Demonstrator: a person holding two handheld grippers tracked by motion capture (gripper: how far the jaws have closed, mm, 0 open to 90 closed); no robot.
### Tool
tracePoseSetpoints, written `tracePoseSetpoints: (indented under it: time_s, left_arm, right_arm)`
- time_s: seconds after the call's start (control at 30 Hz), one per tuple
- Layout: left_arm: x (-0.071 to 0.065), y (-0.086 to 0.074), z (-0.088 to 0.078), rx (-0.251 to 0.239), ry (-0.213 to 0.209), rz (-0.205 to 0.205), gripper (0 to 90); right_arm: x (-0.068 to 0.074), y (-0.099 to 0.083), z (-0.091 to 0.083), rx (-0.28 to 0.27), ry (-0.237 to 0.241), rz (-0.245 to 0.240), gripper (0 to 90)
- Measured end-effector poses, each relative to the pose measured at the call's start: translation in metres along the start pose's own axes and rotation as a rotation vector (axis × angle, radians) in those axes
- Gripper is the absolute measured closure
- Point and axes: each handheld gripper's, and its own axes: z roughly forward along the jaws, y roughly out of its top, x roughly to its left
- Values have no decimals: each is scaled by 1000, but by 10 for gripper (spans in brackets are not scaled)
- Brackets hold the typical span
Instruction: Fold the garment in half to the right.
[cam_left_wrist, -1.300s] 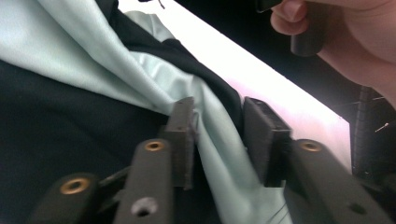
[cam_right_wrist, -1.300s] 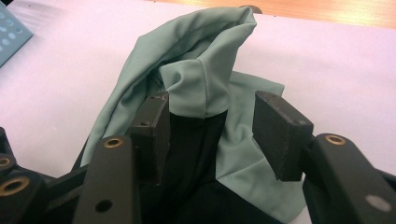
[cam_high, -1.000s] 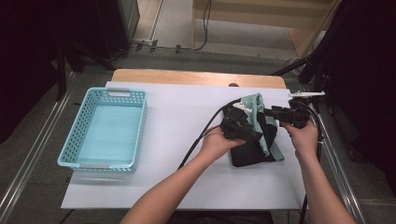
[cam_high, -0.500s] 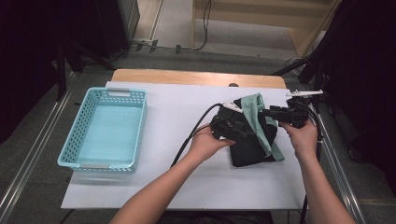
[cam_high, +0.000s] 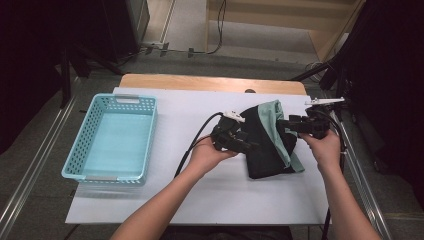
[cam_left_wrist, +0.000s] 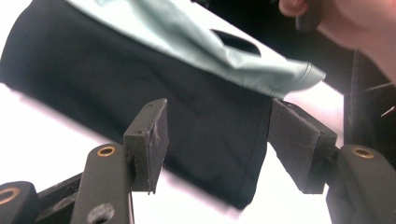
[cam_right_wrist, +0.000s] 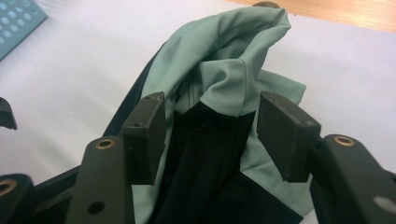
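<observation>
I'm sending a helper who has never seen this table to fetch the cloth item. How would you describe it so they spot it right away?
Start from the white table. A pale blue basket stands on its left side; look to the opposite, right side. There, between the left gripper and the right gripper, lies a folded black garment with a soft green lining spilling out, the only cloth on the table.

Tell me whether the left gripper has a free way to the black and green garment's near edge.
Probably yes: the left gripper stands open right beside the garment, whose black edge lies between its pads with nothing in the way.
</observation>
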Motion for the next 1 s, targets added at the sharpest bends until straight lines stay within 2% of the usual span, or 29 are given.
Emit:
tracePoseSetpoints:
  time_s: [0.07, 0.27, 0.5, 0.63, 0.83, 0.97, 1.0]
  left_arm:
    - [0, -4, -3, 10, 3, 9, 388]
    - [0, -14, -11, 0, 5, 11, 388]
    - [3, -28, -24, -12, 14, 12, 388]
    - [7, -33, -31, -25, 18, -2, 388]
    - [13, -39, -40, -34, 42, -21, 388]
    - [15, -42, -43, -37, 49, -22, 388]
    - [15, -45, -46, -41, 56, -30, 388]
  right_arm:
    - [1, 0, 0, 2, 4, -3, 391]
    - [6, 1, 2, 23, 12, -12, 386]
    - [14, 5, 0, 23, 8, -28, 404]
    - [18, 8, 0, 23, 8, -33, 411]
    - [24, 10, 7, 52, 6, -41, 418]
    - [25, 12, 8, 59, 7, -43, 426]
    - [26, 12, 9, 61, 14, -44, 450]
